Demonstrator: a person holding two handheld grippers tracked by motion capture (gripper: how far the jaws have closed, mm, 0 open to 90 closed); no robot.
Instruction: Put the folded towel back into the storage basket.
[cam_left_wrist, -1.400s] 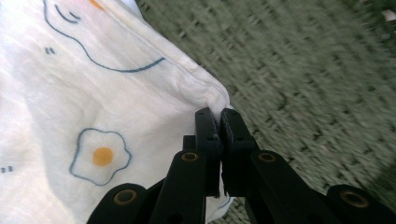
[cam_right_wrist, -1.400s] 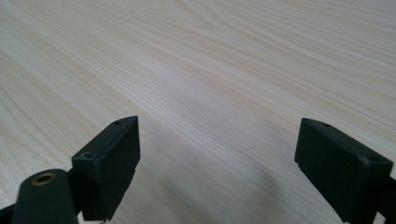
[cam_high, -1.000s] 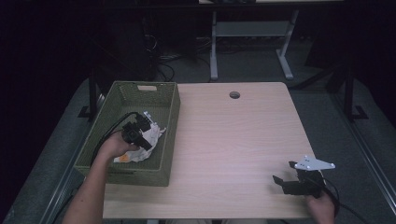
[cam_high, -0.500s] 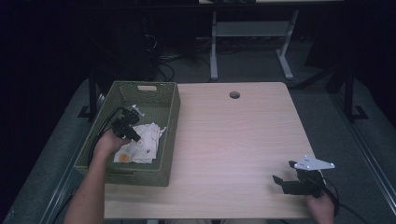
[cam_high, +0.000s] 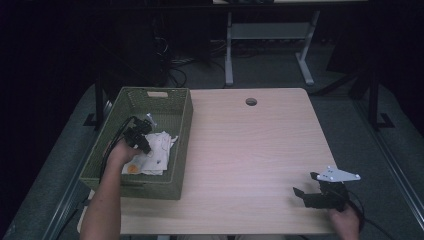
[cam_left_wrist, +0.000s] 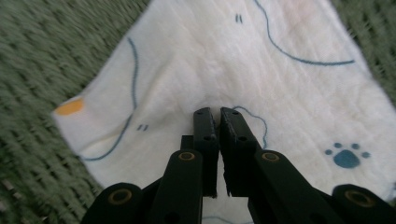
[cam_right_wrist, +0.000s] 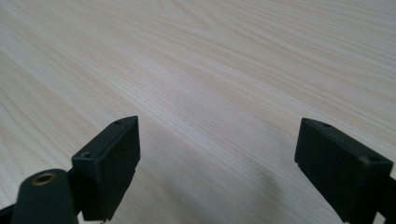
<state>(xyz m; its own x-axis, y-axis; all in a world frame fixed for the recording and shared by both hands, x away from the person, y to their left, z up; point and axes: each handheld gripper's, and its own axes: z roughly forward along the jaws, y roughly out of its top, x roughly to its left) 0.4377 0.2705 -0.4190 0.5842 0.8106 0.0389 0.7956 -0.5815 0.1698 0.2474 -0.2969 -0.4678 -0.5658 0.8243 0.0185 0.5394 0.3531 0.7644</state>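
Observation:
A white cloth (cam_high: 154, 152) with blue line drawings, a paw print and an orange spot lies crumpled in the green woven basket (cam_high: 145, 186) at the table's left. My left gripper (cam_high: 146, 146) is down inside the basket at the cloth's upper left part. In the left gripper view its jaws are pressed together, their tips (cam_left_wrist: 215, 112) pinching a small pucker of the cloth (cam_left_wrist: 187, 60). My right gripper (cam_high: 305, 185) rests low over the bare wood near the table's front right corner. It stands wide open (cam_right_wrist: 219, 140) with nothing between the jaws.
The light wooden table (cam_high: 250, 150) has a round cable hole (cam_high: 251, 101) near its far edge. The basket's tall walls surround the left hand. Dark floor, cables and a white desk frame (cam_high: 229, 55) lie beyond the table.
The left gripper rose toward the basket's left wall half a second ago and has come back down onto the cloth. The right gripper has stayed put.

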